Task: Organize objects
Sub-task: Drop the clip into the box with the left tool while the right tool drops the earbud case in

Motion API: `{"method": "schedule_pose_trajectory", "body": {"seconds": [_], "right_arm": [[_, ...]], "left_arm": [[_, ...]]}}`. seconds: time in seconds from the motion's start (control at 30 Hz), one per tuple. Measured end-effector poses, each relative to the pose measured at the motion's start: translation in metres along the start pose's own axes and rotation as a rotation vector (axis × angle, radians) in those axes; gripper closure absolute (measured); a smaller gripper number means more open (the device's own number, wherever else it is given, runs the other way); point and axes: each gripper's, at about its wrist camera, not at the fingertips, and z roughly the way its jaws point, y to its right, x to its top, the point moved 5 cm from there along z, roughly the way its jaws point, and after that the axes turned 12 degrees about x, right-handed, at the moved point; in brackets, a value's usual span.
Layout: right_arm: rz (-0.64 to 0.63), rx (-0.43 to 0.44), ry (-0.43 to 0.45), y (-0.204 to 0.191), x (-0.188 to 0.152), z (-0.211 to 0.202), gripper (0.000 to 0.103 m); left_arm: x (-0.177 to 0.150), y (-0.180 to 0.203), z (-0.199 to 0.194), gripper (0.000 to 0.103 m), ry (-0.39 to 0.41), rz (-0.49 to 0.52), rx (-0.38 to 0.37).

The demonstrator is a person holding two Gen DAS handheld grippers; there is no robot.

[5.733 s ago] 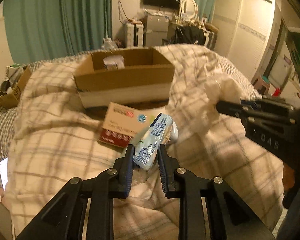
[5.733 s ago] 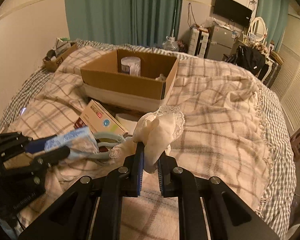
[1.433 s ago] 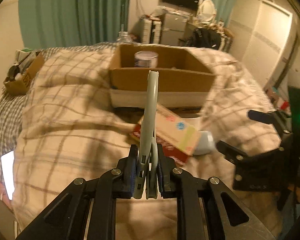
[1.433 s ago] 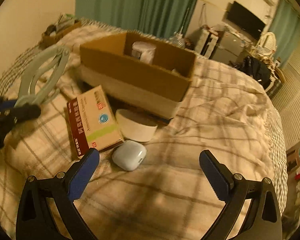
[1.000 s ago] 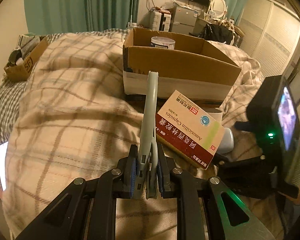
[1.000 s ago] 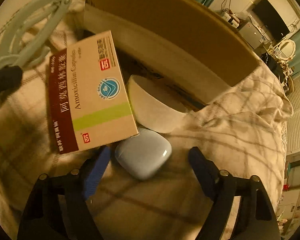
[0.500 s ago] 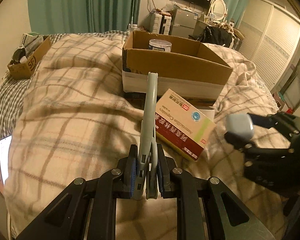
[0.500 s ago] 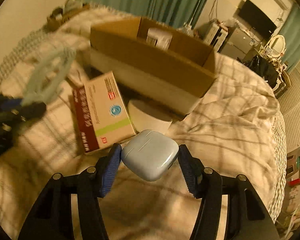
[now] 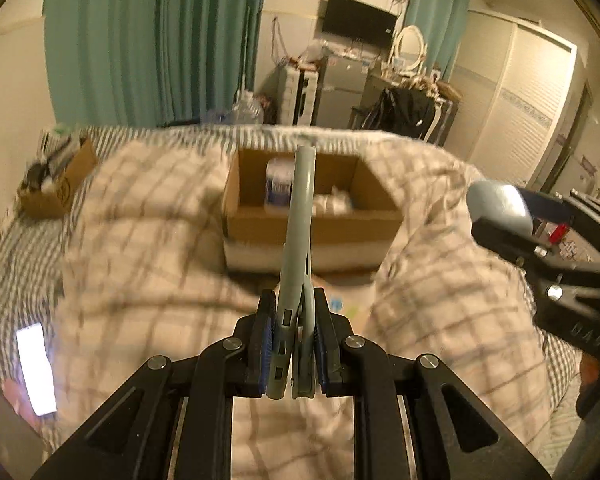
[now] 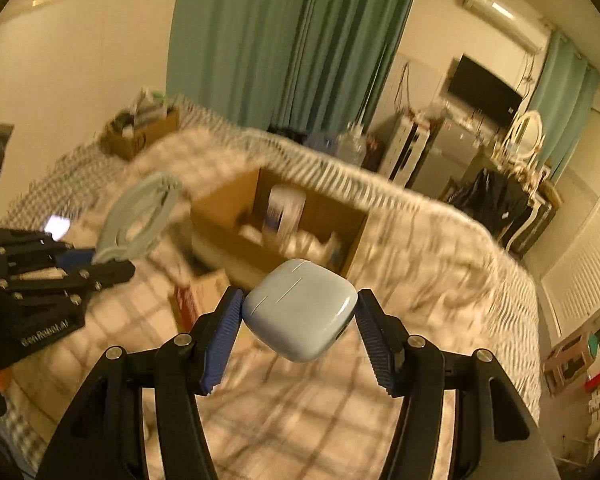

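Note:
My left gripper (image 9: pixel 293 350) is shut on a pale grey-green folding hanger (image 9: pixel 298 236), held edge-on and raised in front of the open cardboard box (image 9: pixel 312 226) on the bed. The hanger also shows in the right wrist view (image 10: pixel 140 216), left of the box (image 10: pixel 276 228). My right gripper (image 10: pixel 300 336) is shut on a pale blue earbud case (image 10: pixel 300 310), held up above the blanket short of the box. The case also shows at the right of the left wrist view (image 9: pixel 498 206). A white jar (image 9: pixel 279 186) and pale items lie in the box.
A red and cream medicine carton (image 10: pixel 198 300) lies on the plaid blanket (image 9: pixel 140 240) in front of the box. A lit phone (image 9: pixel 36 368) lies at the bed's left edge. A small cardboard box of clutter (image 9: pixel 54 184) sits at the far left. Curtains and furniture stand behind.
Both grippers have risen and moved toward the box with their loads. The view now looks down into the box. The right gripper, open a second ago, holds the earbud case.

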Motion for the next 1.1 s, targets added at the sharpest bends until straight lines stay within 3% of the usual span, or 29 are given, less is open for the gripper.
{"method": "schedule_pose_trajectory", "body": {"seconds": [0.23, 0.47, 0.6, 0.8, 0.97, 1.1], "right_arm": [[0.012, -0.033, 0.09, 0.03, 0.076, -0.003, 0.045], [0.057, -0.029, 0.047, 0.066, 0.113, 0.066, 0.045], [0.095, -0.008, -0.019, 0.086, 0.108, 0.125, 0.045], [0.146, 0.024, -0.108, 0.106, 0.073, 0.198, 0.045], [0.18, 0.035, -0.126, 0.112, 0.056, 0.222, 0.045], [0.195, 0.038, -0.099, 0.115, 0.056, 0.212, 0.043]], "left_arm": [[0.074, 0.001, 0.016, 0.086, 0.029, 0.01, 0.024], [0.111, 0.012, 0.079, 0.086, -0.031, 0.041, 0.043], [0.106, 0.018, 0.127, 0.086, -0.09, 0.074, 0.067], [0.092, 0.019, 0.178, 0.086, -0.143, 0.089, 0.09], [0.082, 0.019, 0.2, 0.086, -0.17, 0.093, 0.086], [0.079, 0.017, 0.201, 0.083, -0.175, 0.077, 0.093]]}}
